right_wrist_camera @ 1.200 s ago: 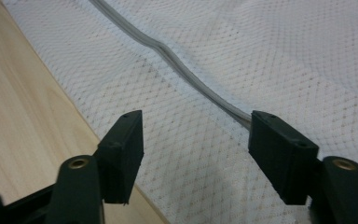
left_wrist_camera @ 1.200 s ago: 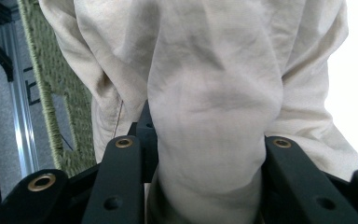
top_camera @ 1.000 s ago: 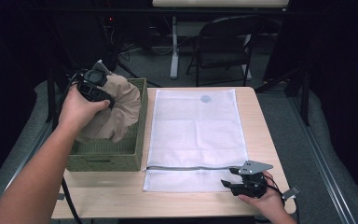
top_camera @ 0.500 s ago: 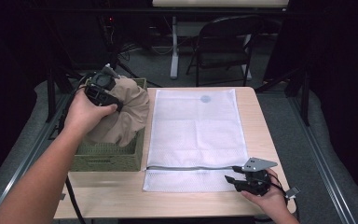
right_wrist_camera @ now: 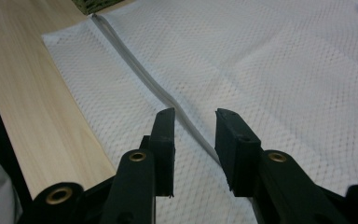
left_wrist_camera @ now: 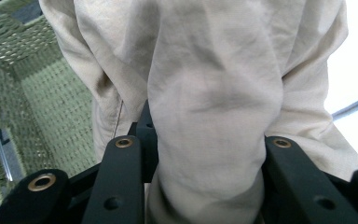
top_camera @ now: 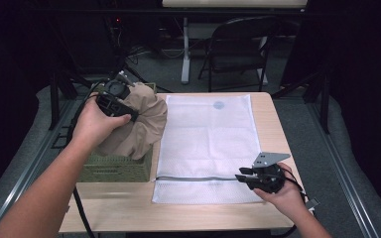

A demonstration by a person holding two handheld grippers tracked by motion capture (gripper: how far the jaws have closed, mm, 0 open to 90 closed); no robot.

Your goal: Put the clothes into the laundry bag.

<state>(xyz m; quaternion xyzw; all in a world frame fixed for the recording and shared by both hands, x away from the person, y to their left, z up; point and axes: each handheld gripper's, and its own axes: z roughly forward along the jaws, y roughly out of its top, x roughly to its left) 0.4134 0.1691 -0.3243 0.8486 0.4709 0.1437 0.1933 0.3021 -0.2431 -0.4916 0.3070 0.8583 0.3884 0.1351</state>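
A beige cloth garment [top_camera: 138, 124] hangs bunched above the green woven basket [top_camera: 114, 168] at the table's left. My left gripper [top_camera: 124, 110] is shut on the beige garment [left_wrist_camera: 214, 93], whose folds pass between the two black jaws. A white mesh laundry bag [top_camera: 206, 144] lies flat in the middle of the table, with a grey zipper [top_camera: 193, 178] across its near end. My right gripper [top_camera: 243, 177] stands open at the zipper's right end. In the right gripper view the grey zipper [right_wrist_camera: 140, 70] runs into the gap of my right gripper [right_wrist_camera: 193, 116].
The wooden table [top_camera: 129, 208] has bare surface along its near edge. A folding chair [top_camera: 238, 44] and a table leg stand on the floor behind the table. A black cable [top_camera: 82, 213] trails from the left gripper down past the basket.
My left gripper has lifted the beige garment up out of the basket and carried it to the right, toward the mesh bag. The right gripper has shifted only slightly by the zipper.
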